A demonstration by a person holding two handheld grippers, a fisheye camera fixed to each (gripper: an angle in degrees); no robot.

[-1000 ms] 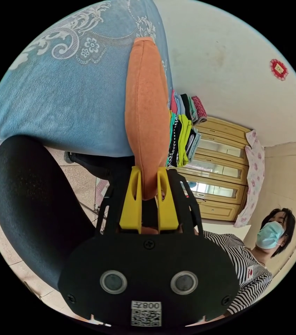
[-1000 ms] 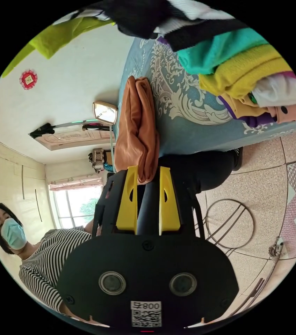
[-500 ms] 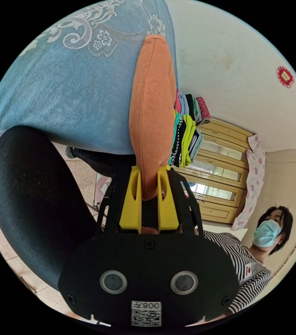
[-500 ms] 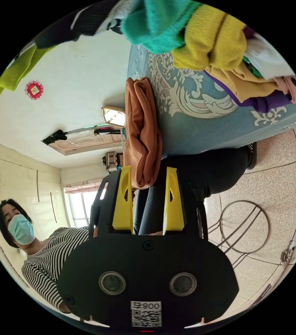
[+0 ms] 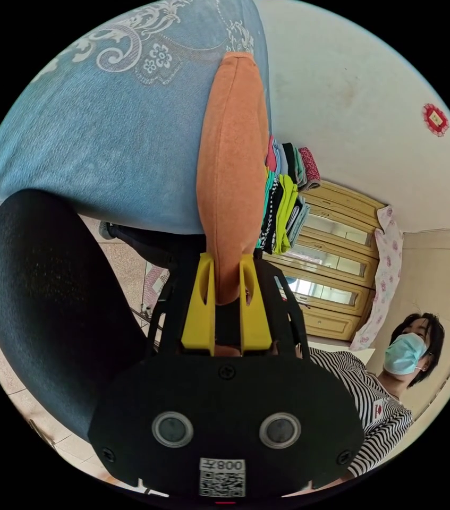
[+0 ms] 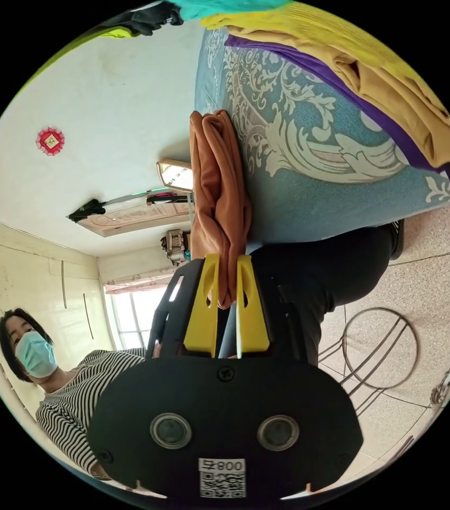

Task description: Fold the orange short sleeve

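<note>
Both claws clamped on the folded orange short sleeve at the bed's edge.

I have my left claw (image 5: 226, 287) pinching one end of the orange short sleeve (image 5: 231, 175) and my right claw (image 6: 227, 289) pinching the other end, so the bundle stays folded while it lies on the blue patterned bedspread (image 6: 310, 164), just beside the stack of folded clothes (image 5: 283, 207), probably its destination.

Upside-down digits "800" printed above a QR code, white label (image 5: 222, 477) on the hand-held gripper body
</note>
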